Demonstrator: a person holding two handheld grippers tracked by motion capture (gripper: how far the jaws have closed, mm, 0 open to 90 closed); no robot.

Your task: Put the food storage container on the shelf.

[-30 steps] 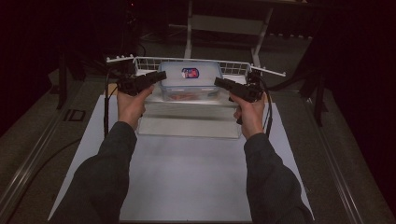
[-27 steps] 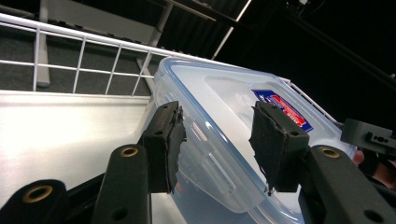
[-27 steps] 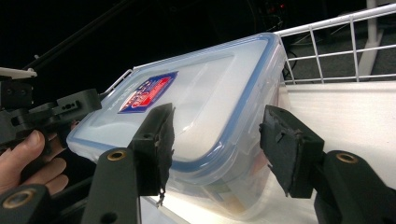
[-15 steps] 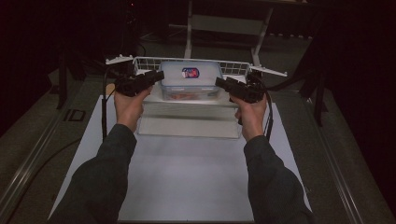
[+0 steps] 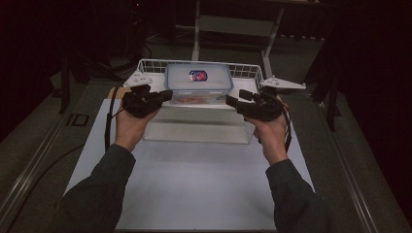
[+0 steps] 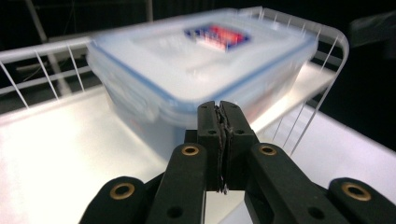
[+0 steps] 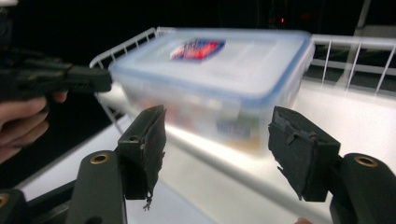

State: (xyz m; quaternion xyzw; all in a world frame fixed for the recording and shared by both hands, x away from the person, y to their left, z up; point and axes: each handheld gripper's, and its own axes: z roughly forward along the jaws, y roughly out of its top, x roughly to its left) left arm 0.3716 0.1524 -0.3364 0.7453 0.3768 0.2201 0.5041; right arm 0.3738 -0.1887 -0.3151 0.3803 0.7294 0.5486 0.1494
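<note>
— Starting at the left hand-held gripper: how do its jaws stand, and where's the box from there?

— Jaws pressed flat together, nothing between them. The lidded plastic box lies just ahead of the tips, its near corner almost at the jaws in the left gripper view, though I can't tell if they touch.

— And the right hand-held gripper?

— Spread wide, empty. The box sits straight ahead of the gap, a little farther off.

— So which hand is nearer?

— The left, I'd judge, but from above the two flank the box much alike, one at each short end.

— Which way does the box run?

— Its long axis goes side to side, from one gripper toward the other, lid up, red and blue label on top. It sits in the white wire basket, against the basket's back rail, at the far end of the tabletop.
</note>
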